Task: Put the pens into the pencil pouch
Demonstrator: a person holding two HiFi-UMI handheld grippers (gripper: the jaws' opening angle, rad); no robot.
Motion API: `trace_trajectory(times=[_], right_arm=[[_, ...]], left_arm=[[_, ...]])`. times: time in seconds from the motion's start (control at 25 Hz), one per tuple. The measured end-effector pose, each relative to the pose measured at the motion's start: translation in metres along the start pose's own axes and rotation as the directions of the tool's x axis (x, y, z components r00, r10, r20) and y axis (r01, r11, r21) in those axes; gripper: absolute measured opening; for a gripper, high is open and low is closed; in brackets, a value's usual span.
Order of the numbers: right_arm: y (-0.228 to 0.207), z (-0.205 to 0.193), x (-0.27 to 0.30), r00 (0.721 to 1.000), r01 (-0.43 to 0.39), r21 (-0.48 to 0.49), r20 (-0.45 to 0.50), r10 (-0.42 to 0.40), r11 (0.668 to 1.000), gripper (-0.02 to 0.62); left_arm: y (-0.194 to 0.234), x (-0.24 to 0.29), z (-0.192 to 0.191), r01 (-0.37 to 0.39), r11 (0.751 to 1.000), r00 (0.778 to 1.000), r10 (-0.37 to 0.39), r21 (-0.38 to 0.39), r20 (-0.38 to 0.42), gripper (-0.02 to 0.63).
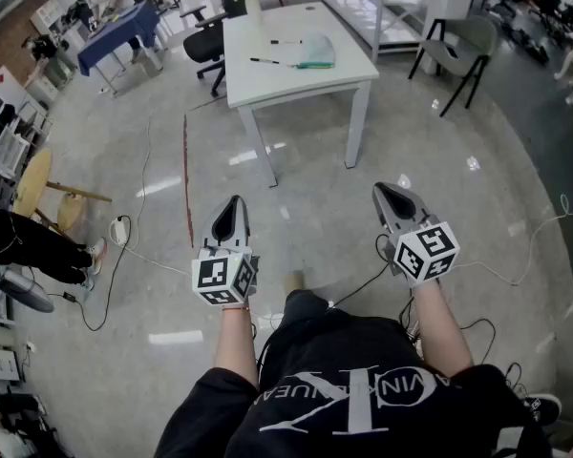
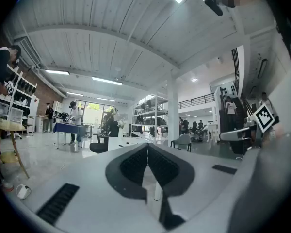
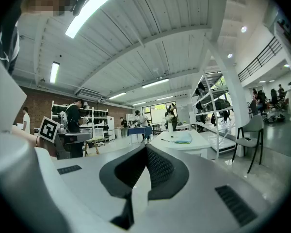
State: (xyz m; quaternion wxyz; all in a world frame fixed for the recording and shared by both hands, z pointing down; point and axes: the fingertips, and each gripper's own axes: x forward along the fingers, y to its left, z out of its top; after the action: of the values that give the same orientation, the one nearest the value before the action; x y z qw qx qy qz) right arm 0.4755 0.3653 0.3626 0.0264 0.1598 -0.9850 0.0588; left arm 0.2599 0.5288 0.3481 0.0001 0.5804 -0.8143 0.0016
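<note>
Head view: my left forearm [image 1: 235, 337] and right forearm [image 1: 447, 327] reach forward from the bottom of the frame. They hold my left claw [image 1: 235, 203] and right claw [image 1: 382, 191] level, side by side over the floor [image 1: 310, 222]. Both are clenched on nothing. Well apart, at upper middle, stands a white table [image 1: 296, 89]. The near pen [image 1: 264, 61] and far pen [image 1: 285, 41] lie flat on it, long axes roughly left to right, just left of the pale blue pouch [image 1: 316, 52].

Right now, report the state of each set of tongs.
The left grey tongs: closed, nothing between them.
The right grey tongs: closed, nothing between them.
</note>
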Motion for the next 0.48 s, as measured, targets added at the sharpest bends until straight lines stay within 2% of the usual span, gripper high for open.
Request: trace_trajectory(times=[0.24, 0.48], right_arm=[[-0.014, -0.01, 0.021, 0.999, 0.01, 0.003, -0.031, -0.01, 1.0, 0.008], [-0.048, -0.013, 0.075, 0.997, 0.067, 0.046, -0.041, -0.065, 0.997, 0.009]], left_arm=[[0.01, 0.02, -0.016, 0.003, 0.999, 1.0, -0.004, -0.043, -0.023, 0.005], [0.047, 0.081, -0.026, 0.033, 0.997, 0.998, -0.036, -0.065, -0.044, 0.005]])
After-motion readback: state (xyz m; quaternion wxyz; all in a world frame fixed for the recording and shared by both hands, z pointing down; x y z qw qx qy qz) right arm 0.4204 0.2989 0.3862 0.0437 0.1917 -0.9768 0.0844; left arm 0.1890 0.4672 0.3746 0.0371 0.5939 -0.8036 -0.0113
